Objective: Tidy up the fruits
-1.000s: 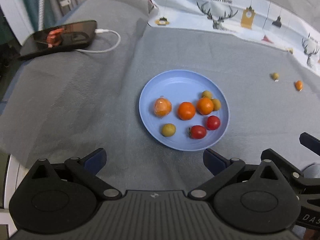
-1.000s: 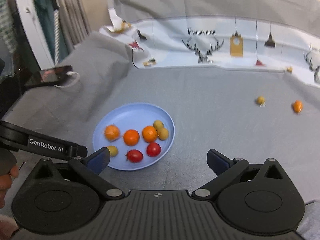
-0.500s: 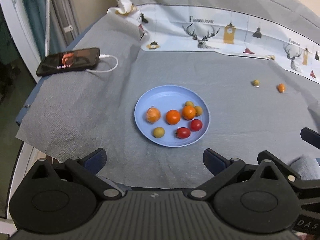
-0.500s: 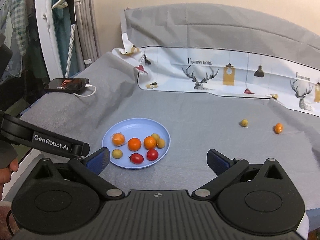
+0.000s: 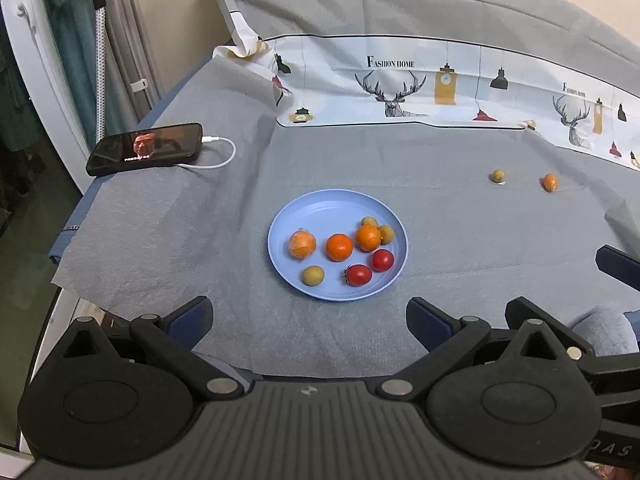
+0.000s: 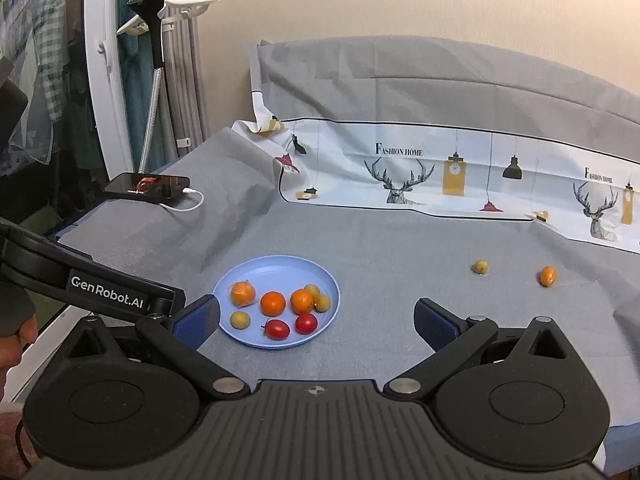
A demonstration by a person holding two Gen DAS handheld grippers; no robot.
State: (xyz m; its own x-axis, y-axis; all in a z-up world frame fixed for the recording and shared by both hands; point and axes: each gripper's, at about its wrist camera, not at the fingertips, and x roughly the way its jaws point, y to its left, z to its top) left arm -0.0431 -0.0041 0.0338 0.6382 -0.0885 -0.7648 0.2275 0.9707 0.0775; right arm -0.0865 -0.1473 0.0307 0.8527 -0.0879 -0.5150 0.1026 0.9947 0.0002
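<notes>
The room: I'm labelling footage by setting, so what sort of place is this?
Probably a home, perhaps a bedroom or laundry corner. Clothes hang at the left beside a garment steamer, a charging phone lies on the grey cloth, and a plate of fruit sits mid-surface.

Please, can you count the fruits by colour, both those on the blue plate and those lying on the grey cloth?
Orange: 4, three on the plate, one on the cloth
Red: 2, on the plate
Yellow-green: 4, three on the plate, one on the cloth
Total: 10
</notes>
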